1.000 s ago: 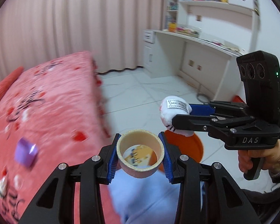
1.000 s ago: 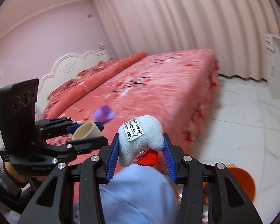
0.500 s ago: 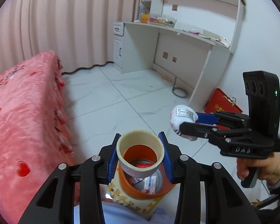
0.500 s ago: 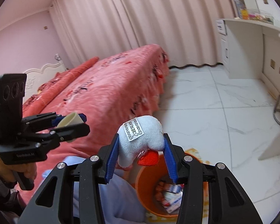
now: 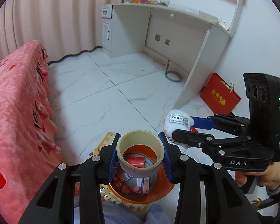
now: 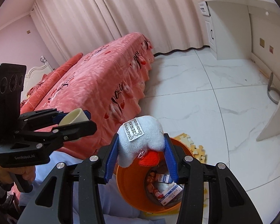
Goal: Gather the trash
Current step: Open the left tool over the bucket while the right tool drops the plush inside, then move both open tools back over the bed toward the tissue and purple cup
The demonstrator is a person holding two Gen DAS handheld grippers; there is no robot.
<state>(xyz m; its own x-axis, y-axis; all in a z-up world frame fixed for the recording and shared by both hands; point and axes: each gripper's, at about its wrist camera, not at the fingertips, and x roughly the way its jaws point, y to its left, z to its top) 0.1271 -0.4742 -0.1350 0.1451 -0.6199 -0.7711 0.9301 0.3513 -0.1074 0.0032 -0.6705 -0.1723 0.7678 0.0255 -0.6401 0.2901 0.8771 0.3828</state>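
Note:
My left gripper is shut on a beige tape roll and holds it right above the orange trash bucket. My right gripper is shut on a white plush toy with a red patch and a cloth label, above the bucket's near rim. The bucket holds small boxes and wrappers. The right gripper with the toy shows to the right in the left wrist view. The left gripper with the roll shows at the left in the right wrist view.
A bed with a pink blanket stands left of the bucket. A white desk and a red gift bag are at the far right. A foam puzzle mat lies under the bucket on the white tiled floor.
Both grippers have swung away from the bed and tilted down toward the floor. The orange bucket has come into full view right beneath the tape roll and the plush toy.

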